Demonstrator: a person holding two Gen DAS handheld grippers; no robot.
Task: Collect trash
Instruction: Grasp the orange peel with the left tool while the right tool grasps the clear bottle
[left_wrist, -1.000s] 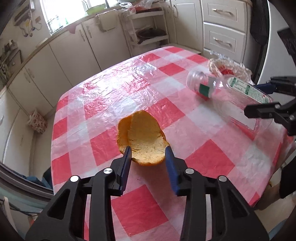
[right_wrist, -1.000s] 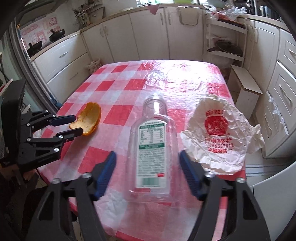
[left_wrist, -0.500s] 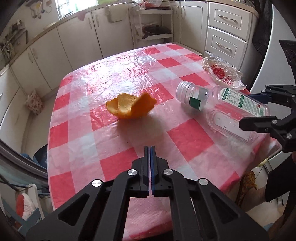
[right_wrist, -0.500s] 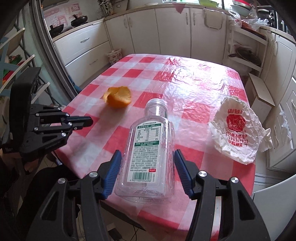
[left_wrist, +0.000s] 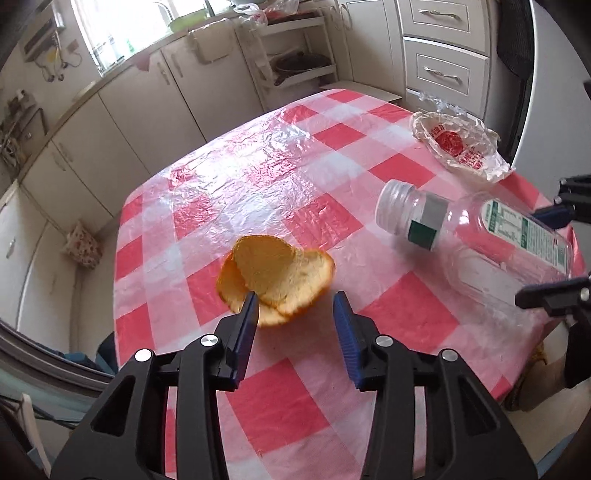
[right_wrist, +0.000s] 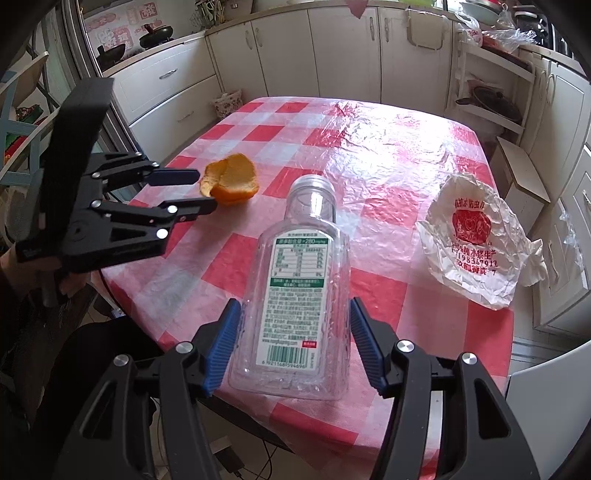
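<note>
An orange peel (left_wrist: 275, 277) lies on the red-and-white checked table (left_wrist: 258, 177). My left gripper (left_wrist: 295, 308) is open, its blue pads either side of the peel's near edge; it also shows in the right wrist view (right_wrist: 195, 190) beside the peel (right_wrist: 231, 181). A clear empty plastic bottle (right_wrist: 304, 284) with a green label lies on its side near the table's front edge. My right gripper (right_wrist: 295, 325) is open with its pads flanking the bottle's base, close to its sides. The bottle also shows in the left wrist view (left_wrist: 476, 236).
A crumpled white wrapper with red print (right_wrist: 476, 240) lies at the table's right edge, also in the left wrist view (left_wrist: 458, 144). White kitchen cabinets (right_wrist: 332, 51) and an open shelf rack (right_wrist: 491, 92) ring the table. A floral bag (left_wrist: 83, 247) sits on the floor.
My left gripper, shut and pulled back half a second ago, has opened and moved forward to the peel. My right gripper has closed in around the bottle's base.
</note>
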